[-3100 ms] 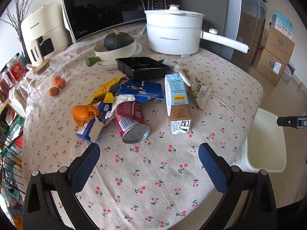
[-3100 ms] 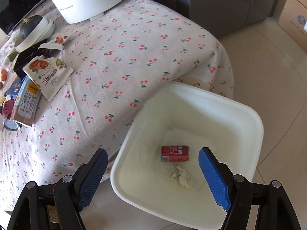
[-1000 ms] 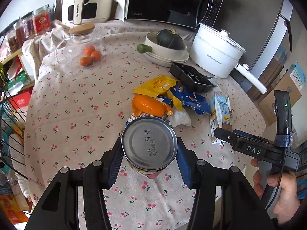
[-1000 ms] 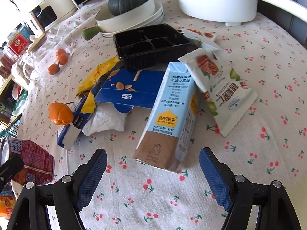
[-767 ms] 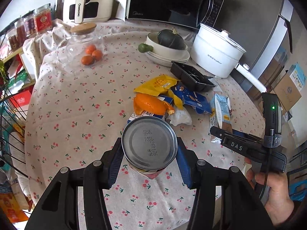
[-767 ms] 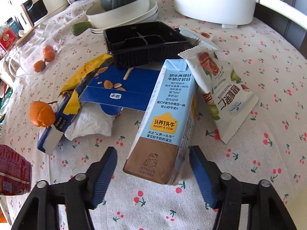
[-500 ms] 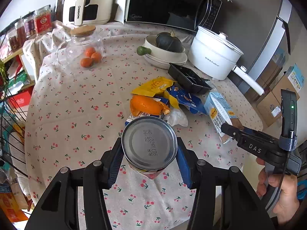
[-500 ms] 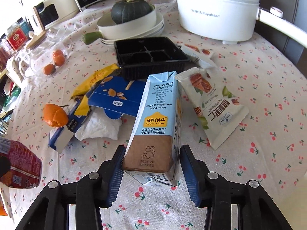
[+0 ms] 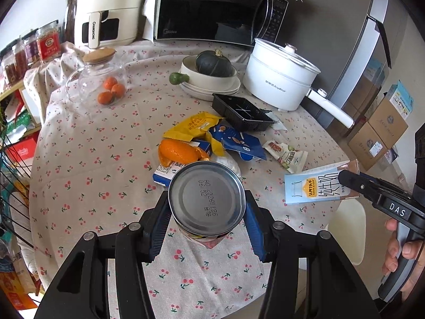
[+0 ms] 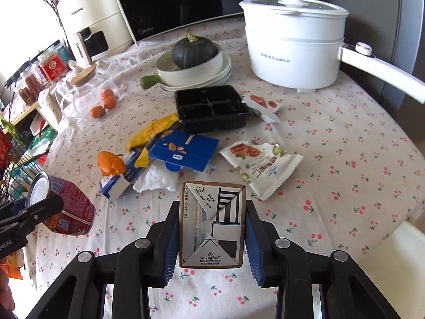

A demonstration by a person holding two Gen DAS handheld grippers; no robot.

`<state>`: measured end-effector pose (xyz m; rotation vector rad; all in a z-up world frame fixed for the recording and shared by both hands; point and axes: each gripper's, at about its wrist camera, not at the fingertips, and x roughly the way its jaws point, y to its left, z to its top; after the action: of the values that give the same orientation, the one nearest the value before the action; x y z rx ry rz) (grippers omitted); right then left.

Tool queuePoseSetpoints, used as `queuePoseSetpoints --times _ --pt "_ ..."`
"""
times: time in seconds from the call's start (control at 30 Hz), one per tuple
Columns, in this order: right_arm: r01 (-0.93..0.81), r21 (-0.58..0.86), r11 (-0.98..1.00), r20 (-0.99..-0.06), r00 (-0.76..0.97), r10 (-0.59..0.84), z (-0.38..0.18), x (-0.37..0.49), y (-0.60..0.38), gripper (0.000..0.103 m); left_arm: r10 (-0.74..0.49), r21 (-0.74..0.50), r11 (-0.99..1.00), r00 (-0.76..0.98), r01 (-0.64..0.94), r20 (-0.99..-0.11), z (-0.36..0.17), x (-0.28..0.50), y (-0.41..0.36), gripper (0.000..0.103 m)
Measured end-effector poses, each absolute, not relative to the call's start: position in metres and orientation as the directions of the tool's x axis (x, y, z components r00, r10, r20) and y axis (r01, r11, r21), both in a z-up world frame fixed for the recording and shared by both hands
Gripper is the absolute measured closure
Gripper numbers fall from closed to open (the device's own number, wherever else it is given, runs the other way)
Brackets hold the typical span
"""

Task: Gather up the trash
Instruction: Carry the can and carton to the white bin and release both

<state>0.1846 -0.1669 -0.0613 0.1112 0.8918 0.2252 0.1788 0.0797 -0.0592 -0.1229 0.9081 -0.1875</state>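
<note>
My left gripper is shut on a red can, held above the cherry-print tablecloth with its silver end toward the camera. My right gripper has a blue milk carton between its closing jaws. The pads press on its sides and it hangs off the table. The left wrist view shows the same carton at the right. On the cloth lie a nut snack bag, a blue box, a yellow wrapper, orange peel, a tissue and a black tray.
A white bin stands on the floor past the table's right edge. At the back are a white pot with a long handle, stacked bowls holding a squash, a glass jar, a microwave and an air fryer.
My right gripper closed on the milk carton and lifted it off the cloth, toward the table's right edge. The left gripper keeps the can and has hardly shifted.
</note>
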Motion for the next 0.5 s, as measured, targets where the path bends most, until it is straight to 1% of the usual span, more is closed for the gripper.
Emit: queuePoseSetpoints --times 0.23,0.5 --pt "-0.102 0.198 0.975 -0.747 0.629 0.217 -0.046 0.166 -0.207 0.064 -0.252 -0.187 0.967 0.593 0.171 -0.765 -0.058 0.176 0.044 0.048" --pt "-0.024 0.17 0.985 -0.753 0.642 0.146 -0.042 0.145 -0.262 0.064 -0.306 -0.188 0.948 0.574 0.256 -0.76 -0.061 0.176 -0.011 0.048"
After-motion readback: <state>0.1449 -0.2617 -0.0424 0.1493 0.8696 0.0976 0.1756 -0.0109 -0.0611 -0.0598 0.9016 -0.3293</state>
